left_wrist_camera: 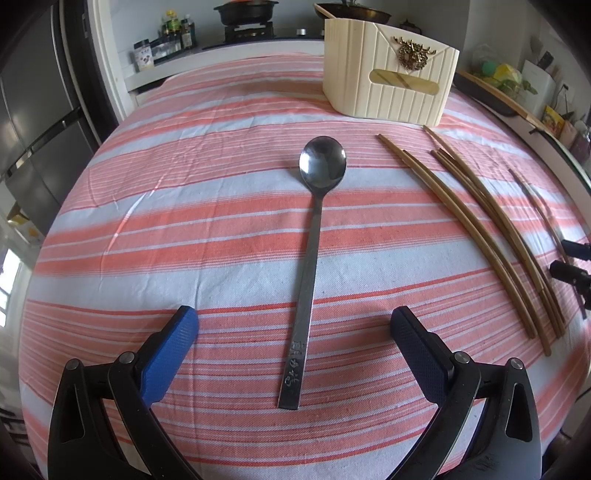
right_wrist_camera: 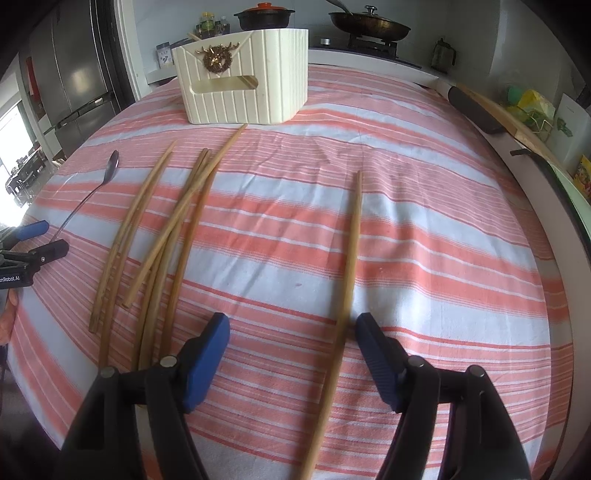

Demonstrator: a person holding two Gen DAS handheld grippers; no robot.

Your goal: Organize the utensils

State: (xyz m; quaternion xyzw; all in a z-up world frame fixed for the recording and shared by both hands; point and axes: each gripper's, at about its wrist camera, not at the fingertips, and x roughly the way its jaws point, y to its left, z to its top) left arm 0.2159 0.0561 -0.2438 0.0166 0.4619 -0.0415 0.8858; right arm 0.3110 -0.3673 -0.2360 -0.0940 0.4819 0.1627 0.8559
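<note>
A steel spoon (left_wrist_camera: 310, 258) lies on the striped tablecloth, bowl away from me; it also shows in the right wrist view (right_wrist_camera: 92, 192). My left gripper (left_wrist_camera: 293, 323) is open, its fingers on either side of the spoon's handle end. Several wooden chopsticks (left_wrist_camera: 480, 236) lie to the spoon's right, seen also in the right wrist view (right_wrist_camera: 162, 236). A single chopstick (right_wrist_camera: 347, 266) lies apart, running between the open fingers of my right gripper (right_wrist_camera: 293, 326). A cream ribbed utensil holder (left_wrist_camera: 388, 70) stands at the far side, also in the right wrist view (right_wrist_camera: 243, 77).
The table has a pink and white striped cloth (right_wrist_camera: 424, 229). Behind it a counter holds a stove with a pot (right_wrist_camera: 264, 16) and a pan (right_wrist_camera: 369, 20), and bottles (left_wrist_camera: 173, 33). A fridge (left_wrist_camera: 33, 110) stands at the left. A cutting board (right_wrist_camera: 495, 107) lies at the right edge.
</note>
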